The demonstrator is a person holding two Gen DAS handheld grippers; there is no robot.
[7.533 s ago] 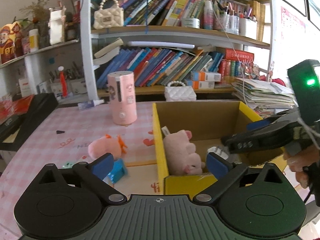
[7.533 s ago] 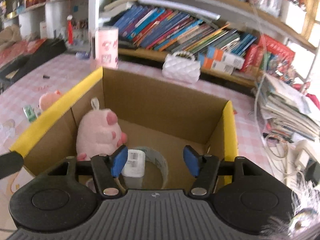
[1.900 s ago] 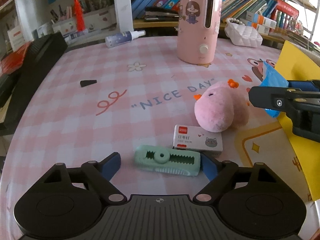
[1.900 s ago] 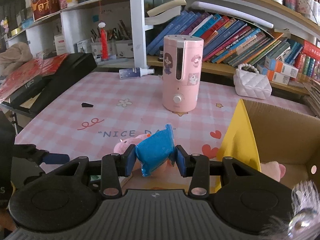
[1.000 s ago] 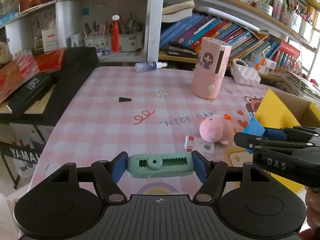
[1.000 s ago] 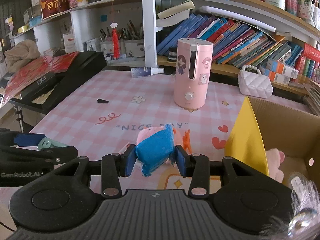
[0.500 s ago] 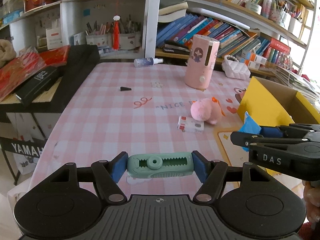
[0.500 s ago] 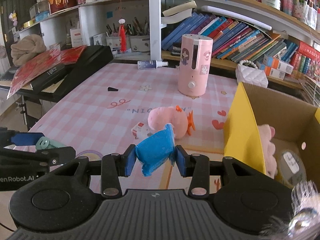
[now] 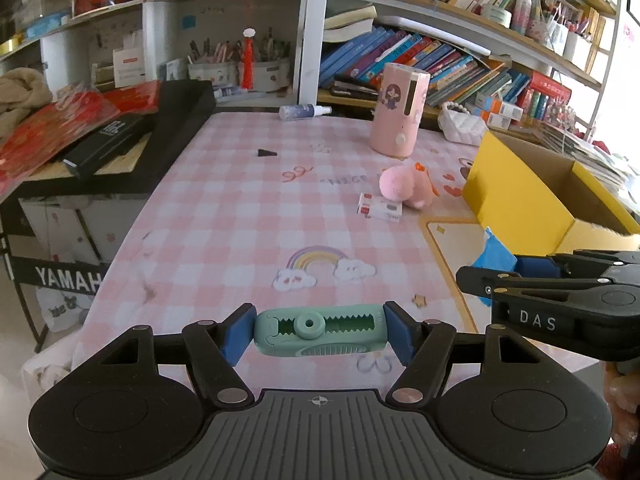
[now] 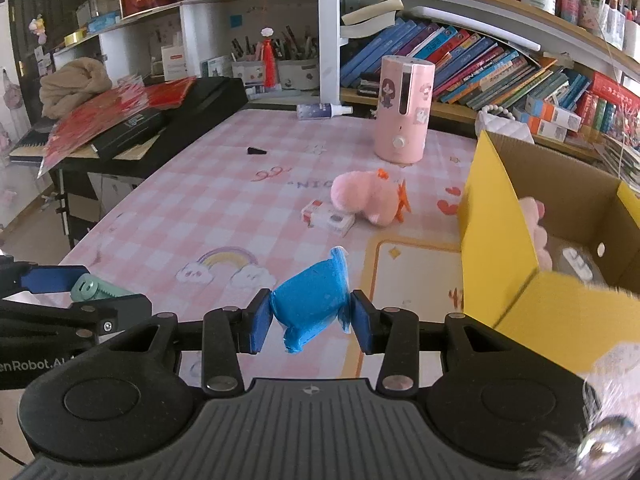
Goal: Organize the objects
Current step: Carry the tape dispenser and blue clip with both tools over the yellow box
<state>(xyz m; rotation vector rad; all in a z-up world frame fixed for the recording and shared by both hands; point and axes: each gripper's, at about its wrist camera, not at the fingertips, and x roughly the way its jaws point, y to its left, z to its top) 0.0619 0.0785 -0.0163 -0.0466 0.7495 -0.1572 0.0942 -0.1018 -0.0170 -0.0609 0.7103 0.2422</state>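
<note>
Both claws tilt downward above the table (image 9: 224, 216): left claw (image 9: 320, 334) clamps a green tape dispenser (image 9: 320, 330), right claw (image 10: 311, 316) a blue pouch (image 10: 310, 300).

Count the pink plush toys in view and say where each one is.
2: one pink plush lies on the table beside a small box; another sits inside the cardboard box, partly hidden.

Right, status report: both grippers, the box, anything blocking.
Left gripper shut on green tape dispenser. Right gripper shut on blue pouch. Cardboard box open, to the right. Nothing blocking it.
</note>
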